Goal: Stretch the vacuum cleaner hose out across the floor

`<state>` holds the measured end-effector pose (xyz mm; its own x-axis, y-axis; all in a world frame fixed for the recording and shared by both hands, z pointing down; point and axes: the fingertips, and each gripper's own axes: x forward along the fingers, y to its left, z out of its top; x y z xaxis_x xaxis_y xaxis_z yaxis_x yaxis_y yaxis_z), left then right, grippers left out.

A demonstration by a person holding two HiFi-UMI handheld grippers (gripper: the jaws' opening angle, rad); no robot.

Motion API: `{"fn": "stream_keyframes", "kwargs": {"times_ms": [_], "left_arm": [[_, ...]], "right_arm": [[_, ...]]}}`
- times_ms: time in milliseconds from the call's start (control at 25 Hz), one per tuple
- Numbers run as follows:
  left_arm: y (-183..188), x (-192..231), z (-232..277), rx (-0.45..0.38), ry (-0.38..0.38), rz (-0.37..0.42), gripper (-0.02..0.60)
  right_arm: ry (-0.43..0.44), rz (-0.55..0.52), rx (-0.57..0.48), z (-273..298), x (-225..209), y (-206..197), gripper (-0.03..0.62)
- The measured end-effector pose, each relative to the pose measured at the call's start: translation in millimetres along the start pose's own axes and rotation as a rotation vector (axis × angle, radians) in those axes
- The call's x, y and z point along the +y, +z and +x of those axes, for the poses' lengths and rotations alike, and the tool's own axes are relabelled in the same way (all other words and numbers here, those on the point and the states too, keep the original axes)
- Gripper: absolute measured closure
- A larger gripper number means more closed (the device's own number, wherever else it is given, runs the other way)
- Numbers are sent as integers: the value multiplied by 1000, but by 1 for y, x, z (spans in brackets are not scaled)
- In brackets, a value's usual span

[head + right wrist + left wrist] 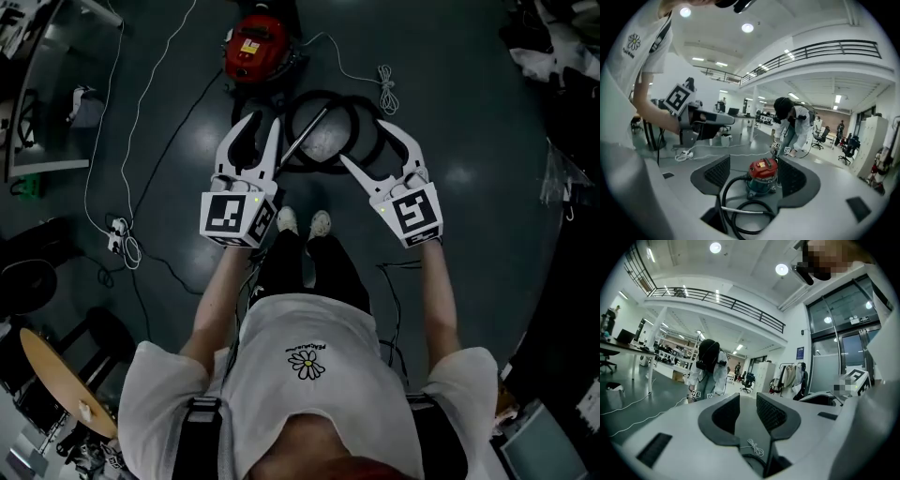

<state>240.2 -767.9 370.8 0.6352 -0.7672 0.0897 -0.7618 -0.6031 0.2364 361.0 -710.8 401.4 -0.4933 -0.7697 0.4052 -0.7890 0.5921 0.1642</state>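
1. Left gripper is loosened up, with only a narrow gap between the jaws and nothing in it. It's held out level, so its own view only catches the room.
2. Right gripper is spread wide and empty too. The red vacuum shows up between its jaws in its own view, but it's sitting on the floor well apart from them, so there's no contact.
3. The hose isn't stretched out at all. It lies flat in a couple of round loops, so there's really no single long axis to speak of.
4. In the head view the coil sits upper middle, just below the vacuum and just above the person's shoes, with both grippers hovering over its lower edge.
5. One end of the hose curves up into the vacuum's front.
6. The silver wand cuts across the coil on a diagonal, upper right to lower left in the head view.
7. Looks-wise, the hose is black, ribbed and fairly thick, and the vacuum has a red lid with a yellow label.
8. A white cable trails down the left side of the head view.
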Motion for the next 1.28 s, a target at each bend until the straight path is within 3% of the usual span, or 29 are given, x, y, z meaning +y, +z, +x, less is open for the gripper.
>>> {"fn": "stream_keyframes", "kwargs": {"times_ms": [120,480,680,880,1080,1280], "left_arm": [[-70,26,29,39,19,-5,488],[-325,120,74,159,128,-23,488],[-449,192,102,132,166,-100,488],[-574,234,130,130,193,-175,488],[-658,251,138,157,233,-227,488],[-697,255,132,188,255,-242,488]], "right_arm": [[83,-99,77,51,0,-70,290],[266,-253,256,224,5,-326,290],[449,-494,353,332,29,-471,290],[561,-698,425,414,44,-577,290],[691,-914,539,447,60,-663,290],[775,-1051,636,471,82,-724,290]]}}
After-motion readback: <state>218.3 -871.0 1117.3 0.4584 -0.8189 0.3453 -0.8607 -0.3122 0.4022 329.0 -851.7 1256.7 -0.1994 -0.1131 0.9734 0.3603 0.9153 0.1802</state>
